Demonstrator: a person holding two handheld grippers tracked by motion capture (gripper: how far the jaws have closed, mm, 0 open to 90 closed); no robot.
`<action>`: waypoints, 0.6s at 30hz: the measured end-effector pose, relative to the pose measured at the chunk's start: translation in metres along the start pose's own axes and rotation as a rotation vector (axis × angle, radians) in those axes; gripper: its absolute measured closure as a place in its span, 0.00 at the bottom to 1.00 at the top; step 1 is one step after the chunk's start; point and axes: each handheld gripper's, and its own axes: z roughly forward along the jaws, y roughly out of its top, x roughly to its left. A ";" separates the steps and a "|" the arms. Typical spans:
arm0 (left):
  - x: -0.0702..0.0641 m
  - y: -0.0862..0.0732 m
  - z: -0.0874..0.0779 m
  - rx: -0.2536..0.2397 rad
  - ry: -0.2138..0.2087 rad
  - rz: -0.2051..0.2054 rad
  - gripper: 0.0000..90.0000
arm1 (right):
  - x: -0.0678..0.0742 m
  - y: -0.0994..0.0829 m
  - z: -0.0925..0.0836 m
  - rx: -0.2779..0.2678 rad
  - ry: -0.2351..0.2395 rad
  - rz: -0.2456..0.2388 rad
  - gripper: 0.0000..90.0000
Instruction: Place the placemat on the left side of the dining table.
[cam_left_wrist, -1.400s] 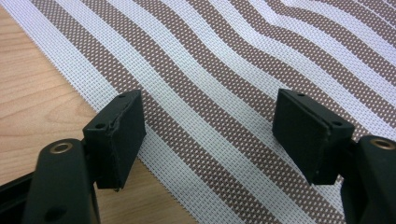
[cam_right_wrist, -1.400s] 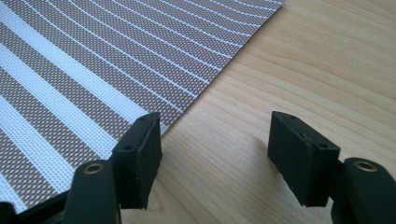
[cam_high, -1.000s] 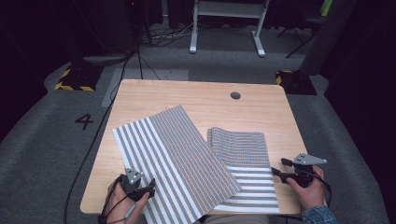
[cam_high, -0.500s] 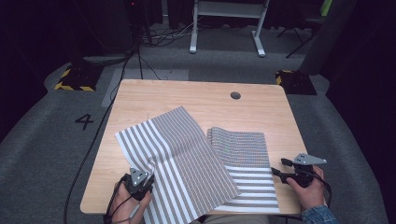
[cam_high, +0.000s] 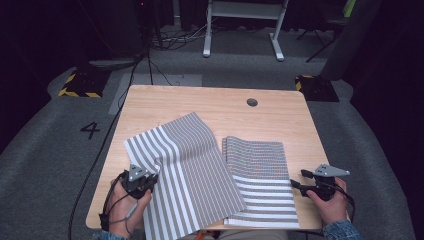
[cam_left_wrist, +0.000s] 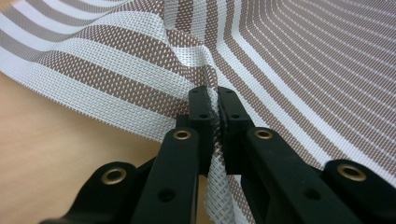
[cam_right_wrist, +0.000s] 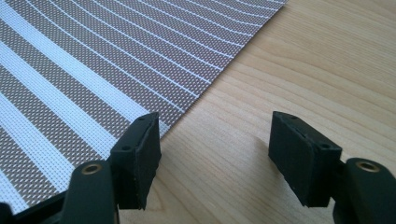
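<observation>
At lower left, the left gripper (cam_high: 148, 176) has just clamped the striped mat (cam_high: 192, 170); the right gripper (cam_high: 298, 181) gapes beside bare table (cam_high: 200, 100).

Near edge of the upper striped mat (cam_high: 185, 170) cut off at the bottom of the high view. Left part of the lower striped mat (cam_high: 260, 185) buried beneath it. Pinched fold hidden between the left hand-held gripper (cam_left_wrist: 214, 112) pads.
</observation>
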 end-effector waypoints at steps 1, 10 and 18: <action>0.004 0.005 0.000 0.002 -0.006 0.005 0.96 | 0.000 0.000 0.000 0.000 -0.001 -0.001 0.38; 0.044 0.038 0.011 0.025 0.023 0.101 0.95 | 0.000 0.000 0.000 0.000 0.002 -0.001 0.38; 0.079 0.052 0.025 0.037 0.000 0.082 0.95 | 0.000 0.000 0.000 0.001 0.001 -0.002 0.38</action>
